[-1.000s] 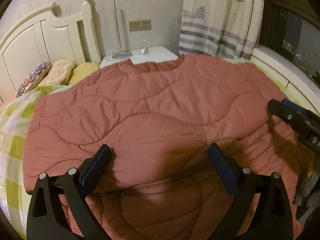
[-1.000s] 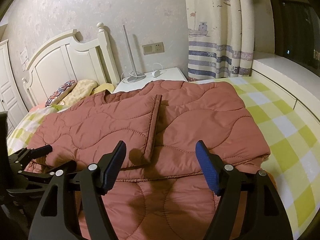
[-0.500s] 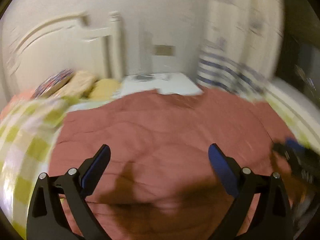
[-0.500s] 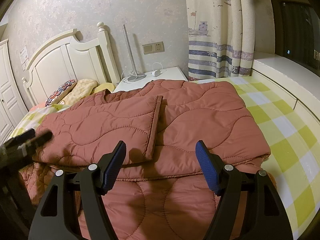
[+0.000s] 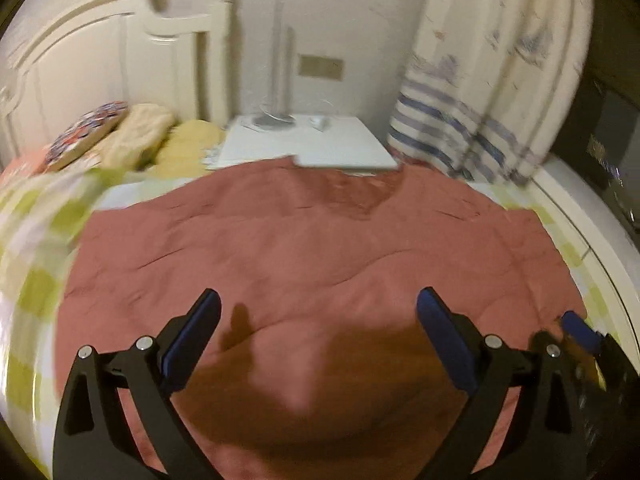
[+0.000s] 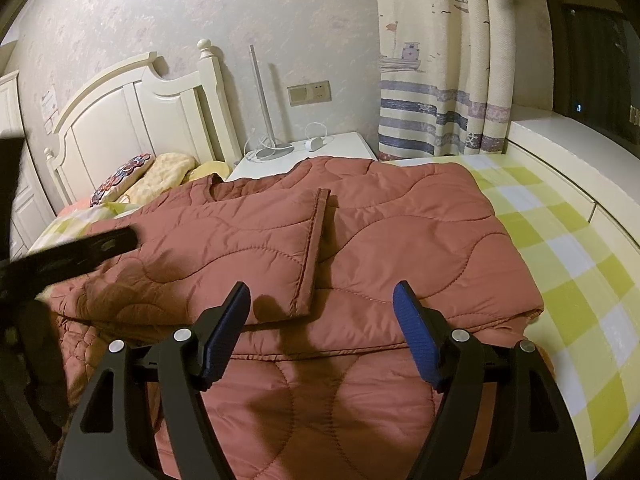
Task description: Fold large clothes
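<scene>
A large rust-red quilted garment [image 6: 400, 240] lies spread on the bed, neckline toward the nightstand. One sleeve [image 6: 260, 240] is folded across its body. My right gripper [image 6: 322, 288] hovers over the near hem; its jaws are opening and nothing is between them. In the blurred left wrist view, my left gripper [image 5: 318, 296] stands open above the garment [image 5: 320, 232], holding nothing. Its dark finger [image 6: 80, 252] shows at the left edge of the right wrist view. The right gripper's blue pad [image 5: 580, 328] shows at the lower right of the left wrist view.
A yellow-and-white check sheet [image 6: 560, 280] covers the bed. Pillows [image 6: 160, 172] lie by the white headboard [image 6: 132, 120]. A white nightstand [image 6: 332, 148] with a lamp and cables stands behind the garment. A striped curtain [image 6: 440, 100] and a white window ledge [image 6: 580, 152] border the right side.
The left gripper lifted off the garment's left edge and swung, so its view now shows more wall and headboard, blurred. The right gripper stayed put over the hem.
</scene>
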Motion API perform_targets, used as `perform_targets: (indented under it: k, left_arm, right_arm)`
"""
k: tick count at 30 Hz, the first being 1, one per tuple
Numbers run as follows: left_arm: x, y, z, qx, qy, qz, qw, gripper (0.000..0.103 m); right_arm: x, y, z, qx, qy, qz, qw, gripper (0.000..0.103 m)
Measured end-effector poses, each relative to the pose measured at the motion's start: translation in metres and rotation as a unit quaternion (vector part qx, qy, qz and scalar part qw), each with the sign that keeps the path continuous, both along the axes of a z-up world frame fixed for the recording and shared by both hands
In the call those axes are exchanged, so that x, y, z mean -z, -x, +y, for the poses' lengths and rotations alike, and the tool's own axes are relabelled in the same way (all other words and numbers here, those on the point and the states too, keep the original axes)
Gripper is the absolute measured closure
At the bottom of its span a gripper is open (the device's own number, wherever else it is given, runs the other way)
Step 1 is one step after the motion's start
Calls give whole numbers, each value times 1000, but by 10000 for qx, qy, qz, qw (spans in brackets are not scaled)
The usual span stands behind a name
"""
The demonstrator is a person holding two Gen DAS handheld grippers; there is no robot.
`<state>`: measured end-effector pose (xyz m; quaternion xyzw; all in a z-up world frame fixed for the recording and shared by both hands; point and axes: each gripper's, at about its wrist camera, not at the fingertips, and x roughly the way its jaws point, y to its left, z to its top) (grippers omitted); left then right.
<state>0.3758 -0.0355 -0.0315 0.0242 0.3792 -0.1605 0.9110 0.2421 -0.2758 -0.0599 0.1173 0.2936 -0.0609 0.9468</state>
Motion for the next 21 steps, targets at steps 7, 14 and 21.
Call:
perform_targets:
  k: [7, 14, 21]
  left_arm:
    - [34, -9, -60, 593, -1073, 95, 9924, 2]
    - [-6, 4, 41, -360, -73, -469, 9982, 3]
    - [32, -39, 142, -1356, 568, 582, 9874, 3]
  right_arm:
    - [1, -1, -2, -47, -76, -7, 10000, 31]
    - [2, -2, -4, -94, -137, -4, 9999, 31]
    - [4, -3, -4, -114, -113, 25, 9999, 30]
